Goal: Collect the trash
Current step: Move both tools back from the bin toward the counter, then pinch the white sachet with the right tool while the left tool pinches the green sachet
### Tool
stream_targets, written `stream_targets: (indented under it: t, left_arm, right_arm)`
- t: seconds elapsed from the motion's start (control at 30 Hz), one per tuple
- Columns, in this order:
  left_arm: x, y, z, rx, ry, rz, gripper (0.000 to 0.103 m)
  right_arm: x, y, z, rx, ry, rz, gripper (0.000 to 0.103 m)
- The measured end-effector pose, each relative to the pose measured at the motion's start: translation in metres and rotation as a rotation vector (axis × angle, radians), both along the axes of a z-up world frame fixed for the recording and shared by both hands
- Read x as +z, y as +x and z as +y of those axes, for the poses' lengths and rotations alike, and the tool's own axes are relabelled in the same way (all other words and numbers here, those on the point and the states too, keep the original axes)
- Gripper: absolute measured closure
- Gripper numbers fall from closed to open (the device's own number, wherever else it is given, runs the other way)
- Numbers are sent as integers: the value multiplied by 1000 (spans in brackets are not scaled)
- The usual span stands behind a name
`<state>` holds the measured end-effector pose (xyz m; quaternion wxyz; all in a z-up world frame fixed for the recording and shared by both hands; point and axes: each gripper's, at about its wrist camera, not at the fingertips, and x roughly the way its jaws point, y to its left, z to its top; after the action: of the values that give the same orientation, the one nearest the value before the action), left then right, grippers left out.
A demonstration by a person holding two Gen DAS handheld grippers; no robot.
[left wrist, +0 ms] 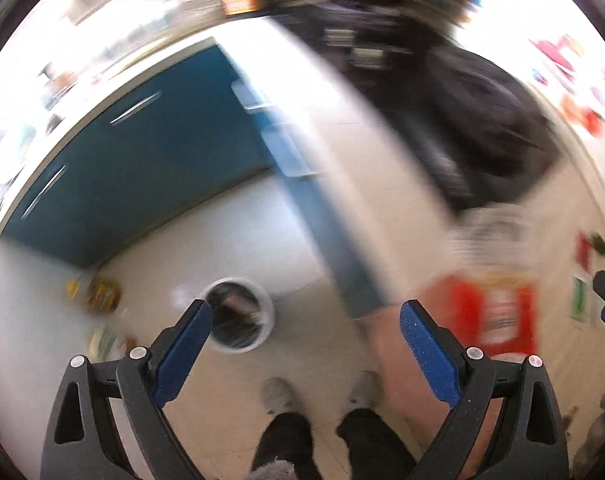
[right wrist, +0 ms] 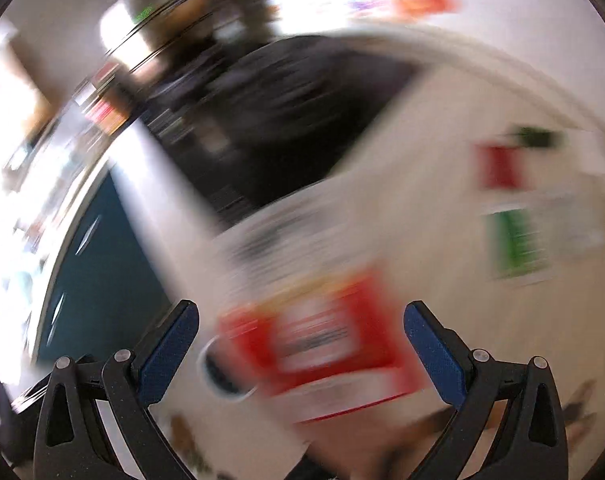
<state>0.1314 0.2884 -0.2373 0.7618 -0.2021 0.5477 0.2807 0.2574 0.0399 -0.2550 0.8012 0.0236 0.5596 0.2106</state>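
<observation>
Both views motion-smeared. Red-and-white sign [right wrist: 318,340] lettering unreadable. Floor litter [left wrist: 102,294] by teal cabinet [left wrist: 142,168] unidentifiable. White bin [left wrist: 238,314] contents indistinct; half hidden in right view.

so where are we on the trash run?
Early or between picks. Done: the white bin on the floor already holds something dark. In hand: nothing; left tool and right tool are both open and empty. Left: colourful wrappers near the blue cabinet.
</observation>
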Motion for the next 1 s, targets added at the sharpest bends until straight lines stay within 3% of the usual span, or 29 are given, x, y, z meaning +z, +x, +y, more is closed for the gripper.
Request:
stream_targets:
  t: [0.07, 0.17, 0.33, 0.4, 0.5, 0.53, 0.57, 0.67, 0.77, 0.87, 0.97, 1.0]
  left_arm:
    - [-2, 49, -36, -88, -45, -7, 7]
    - [-14, 122, -96, -221, -100, 16, 7]
    - [-44, 212, -191, -383, -162, 84, 8]
    - [-59, 236, -222, -427, -193, 113, 8]
    - [-71, 254, -254, -460, -226, 143, 8]
    - [-76, 258, -263, -471, -241, 150, 10]
    - [-80, 261, -268, -473, -245, 159, 11]
    - [-93, 270, -281, -474, -280, 183, 11]
    - [-103, 274, -295, -499, -260, 208, 17]
    - [-103, 273, -308, -523, -174, 213, 26]
    - [-96, 268, -311, -537, -105, 186, 65]
    - [-94, 267, -312, -542, -100, 176, 98]
  right_arm:
    - [-5, 46, -67, -107, -57, -30, 0]
    - [-26, 100, -136, -174, -171, -19, 0]
    - [-80, 155, -205, -162, -293, 97, 0]
    - [-97, 163, -209, -134, -312, 137, 9]
    - [-94, 160, -203, -91, -328, 58, 24]
    - [-91, 160, -204, -94, -322, 39, 39]
    - [-87, 158, -203, -98, -320, 22, 66]
    - [-76, 159, -217, -155, -278, 5, 103]
    - [-68, 160, -253, -258, -241, 7, 103]
    - [-61, 155, -280, -315, -226, 13, 103]
    - [-58, 148, -303, -350, -212, 13, 103]
    - [-57, 140, -309, -363, -203, 10, 103]
